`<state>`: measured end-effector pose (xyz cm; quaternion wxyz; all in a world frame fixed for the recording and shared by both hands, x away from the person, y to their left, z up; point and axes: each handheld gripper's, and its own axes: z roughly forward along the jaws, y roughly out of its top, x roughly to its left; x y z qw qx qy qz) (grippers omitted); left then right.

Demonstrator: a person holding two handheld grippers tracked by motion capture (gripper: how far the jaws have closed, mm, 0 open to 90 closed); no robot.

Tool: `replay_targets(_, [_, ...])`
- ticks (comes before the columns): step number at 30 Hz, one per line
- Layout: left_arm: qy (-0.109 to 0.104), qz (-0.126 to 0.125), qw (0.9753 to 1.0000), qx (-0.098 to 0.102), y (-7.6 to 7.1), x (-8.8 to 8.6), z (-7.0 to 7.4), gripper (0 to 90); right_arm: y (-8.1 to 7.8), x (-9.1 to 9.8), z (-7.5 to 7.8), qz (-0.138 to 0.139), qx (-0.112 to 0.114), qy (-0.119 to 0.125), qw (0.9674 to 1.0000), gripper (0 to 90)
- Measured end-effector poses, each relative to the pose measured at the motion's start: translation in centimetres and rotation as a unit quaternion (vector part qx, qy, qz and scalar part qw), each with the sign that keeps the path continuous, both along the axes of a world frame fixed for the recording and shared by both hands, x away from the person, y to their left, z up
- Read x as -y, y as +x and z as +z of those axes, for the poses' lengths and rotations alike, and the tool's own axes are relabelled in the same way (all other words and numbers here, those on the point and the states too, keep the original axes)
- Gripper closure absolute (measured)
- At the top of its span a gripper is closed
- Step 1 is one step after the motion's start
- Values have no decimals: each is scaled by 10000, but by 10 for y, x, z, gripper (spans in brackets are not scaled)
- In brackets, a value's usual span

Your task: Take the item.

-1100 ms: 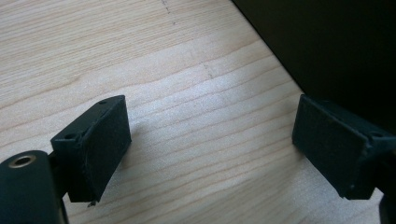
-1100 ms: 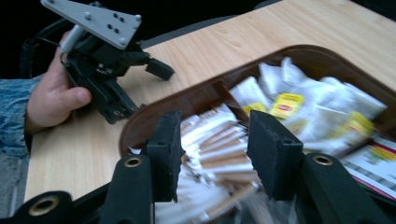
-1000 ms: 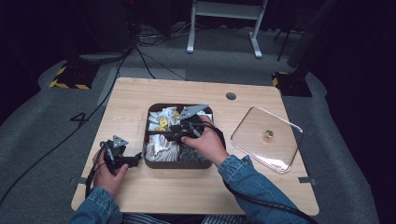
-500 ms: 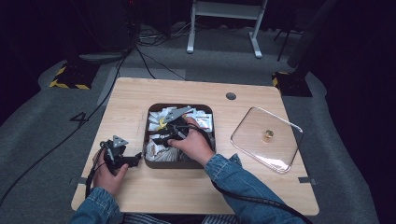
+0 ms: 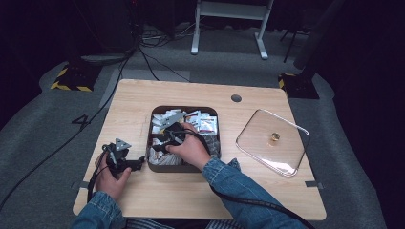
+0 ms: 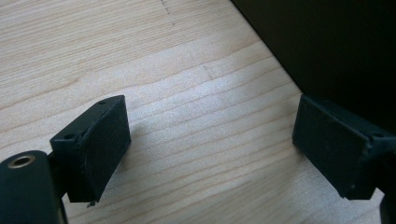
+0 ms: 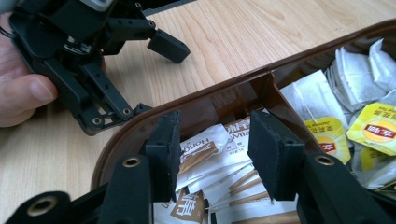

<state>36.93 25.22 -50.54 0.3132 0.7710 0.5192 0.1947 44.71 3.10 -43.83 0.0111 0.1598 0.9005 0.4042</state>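
A brown divided tray [image 5: 216, 157] sits mid-table, packed with sachets and tea bags. My right gripper [image 5: 159, 143] dips into its near-left compartment, and its jaws stand part open. In the right gripper view, this gripper [image 7: 212, 135] hovers just above white-and-brown sachets [image 7: 205, 149], with nothing pressed between the pads. Tea bags with yellow tags [image 7: 327, 135] fill the compartment beyond the divider. My left gripper [image 5: 138, 162] rests on the wood just left of the tray. Its jaws [image 6: 210, 126] are wide open over bare table, with the dark tray wall [image 6: 336, 46] beside one pad.
A clear square glass lid with a gold knob [image 5: 272, 140] lies on the table right of the tray. The wooden table [image 5: 143, 95] has a round cable hole [image 5: 236, 98] at the back. A cable trails from each gripper toward the near edge.
My right hand has moved left and down across the tray, from the middle compartments to the near-left one. The left hand has stayed where it was.
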Motion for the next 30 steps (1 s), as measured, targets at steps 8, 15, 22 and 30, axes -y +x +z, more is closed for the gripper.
replay_targets(8, [3, -3, 10000, -1, 0, 0, 0, 115, 0, -8, -7, 90, -60, -108, 9999, 552])
replay_targets(15, [2, -2, 10000, -1, 0, 0, 0, 115, 0, -14, -20, 126, -116, -275, 9995, 558])
replay_targets(22, [1, -1, 10000, -1, 0, 0, 0, 115, -3, -16, -21, 165, -98, -330, 9993, 602])
replay_targets(30, [1, -2, 10000, 0, 0, 0, 0, 115, -7, -15, -20, 149, 33, -432, 9989, 707])
